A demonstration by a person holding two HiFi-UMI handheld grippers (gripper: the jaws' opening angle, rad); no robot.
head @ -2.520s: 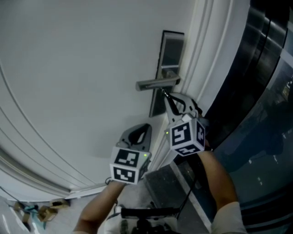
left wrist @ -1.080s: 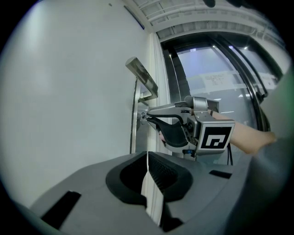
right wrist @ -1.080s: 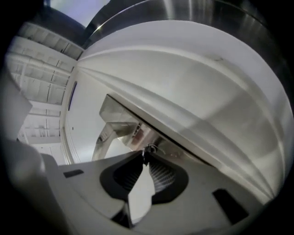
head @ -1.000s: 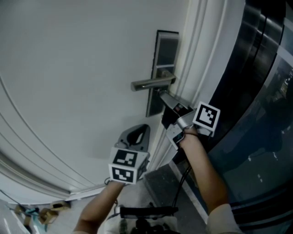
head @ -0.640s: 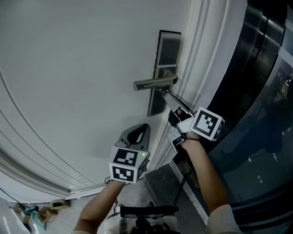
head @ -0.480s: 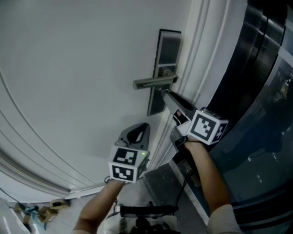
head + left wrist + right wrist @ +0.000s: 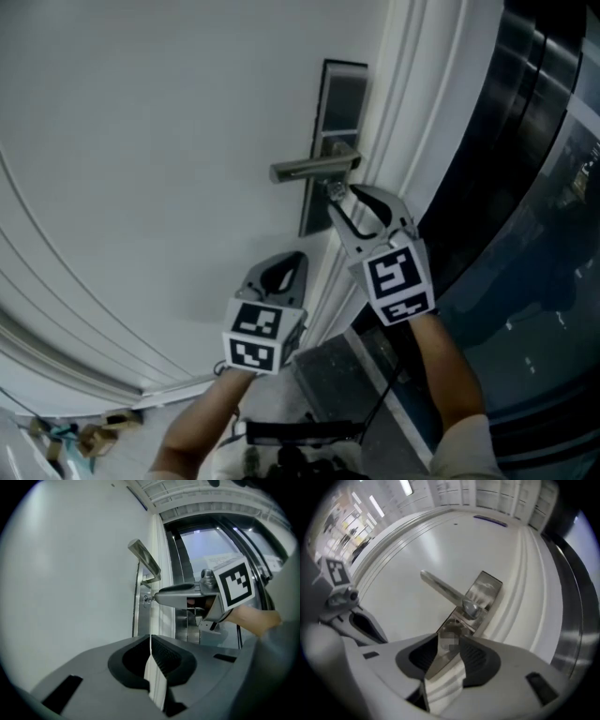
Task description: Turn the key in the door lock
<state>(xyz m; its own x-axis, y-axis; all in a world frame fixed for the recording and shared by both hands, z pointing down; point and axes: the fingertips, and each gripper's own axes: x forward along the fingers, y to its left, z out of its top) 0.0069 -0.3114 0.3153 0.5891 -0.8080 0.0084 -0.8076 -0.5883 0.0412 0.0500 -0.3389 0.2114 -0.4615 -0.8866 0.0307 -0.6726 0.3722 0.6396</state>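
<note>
- Now I see the white door (image 7: 141, 141) filling the head view.
- Its lock plate (image 7: 339, 94) sits at the edge, with the lever handle (image 7: 305, 170) level.
- My right gripper (image 7: 349, 197) has just been opening, and its parted jaws straddle the key (image 7: 148, 599), which sits in the lock under the handle.
- My left gripper (image 7: 298, 258) hangs lower, jaws together, empty.

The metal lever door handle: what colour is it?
Silver-grey lever handle; best seen in the right gripper view.
</note>
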